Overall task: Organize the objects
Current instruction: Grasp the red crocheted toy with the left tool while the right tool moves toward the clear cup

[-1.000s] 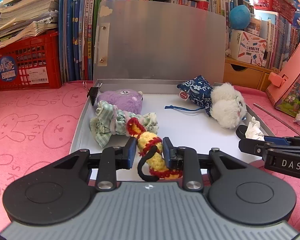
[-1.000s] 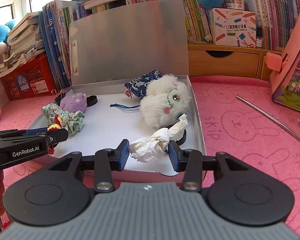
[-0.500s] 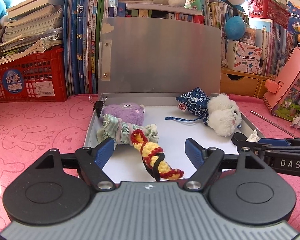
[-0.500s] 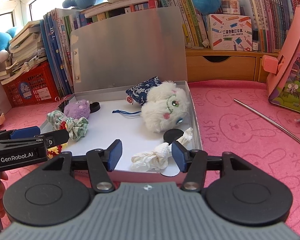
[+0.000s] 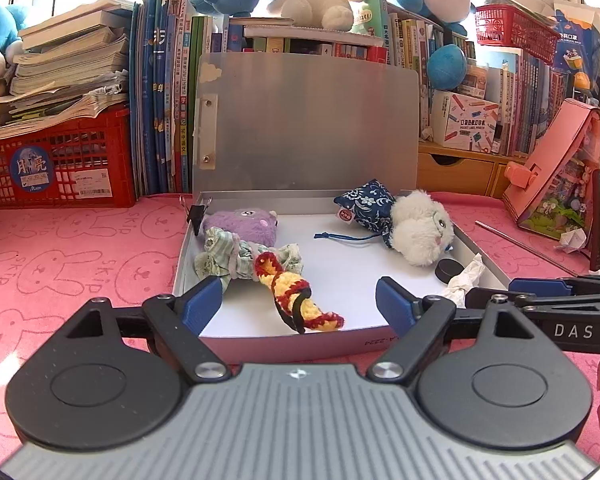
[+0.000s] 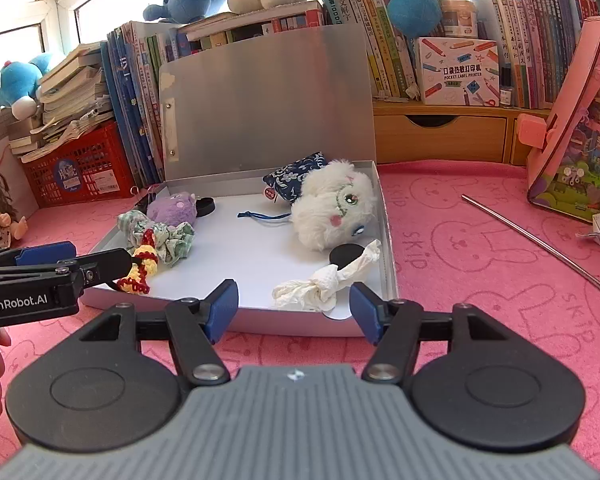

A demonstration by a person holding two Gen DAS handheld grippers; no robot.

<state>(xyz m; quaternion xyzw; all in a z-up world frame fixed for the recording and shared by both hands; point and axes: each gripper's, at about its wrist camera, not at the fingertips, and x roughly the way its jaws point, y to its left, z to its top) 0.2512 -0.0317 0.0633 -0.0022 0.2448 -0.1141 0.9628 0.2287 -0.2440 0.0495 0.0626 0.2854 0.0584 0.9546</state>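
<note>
Blue rubber pads tip both of our tools: the left gripper (image 5: 298, 306) is spreading wide with nothing pressed between its jaws, and the right gripper (image 6: 294, 306) is opening too, equally empty. We take the shallow silver tin box with its raised lid (image 5: 276, 342) as our landmark. Just inside its near wall lies the yellow-and-red crocheted cord toy (image 5: 300, 304); in its near right corner, the crumpled white tissue (image 6: 324, 282), touching a small black disc (image 6: 346, 255).

The tissue seems to overhang the near wall, though the view is distorted there; a brush from a withdrawing finger could drag it out. The crocheted toy's black loop could likewise snag a pad.

A second ago each gripper was clamped on its item; now both are released and the tools have backed away from the box.
</note>
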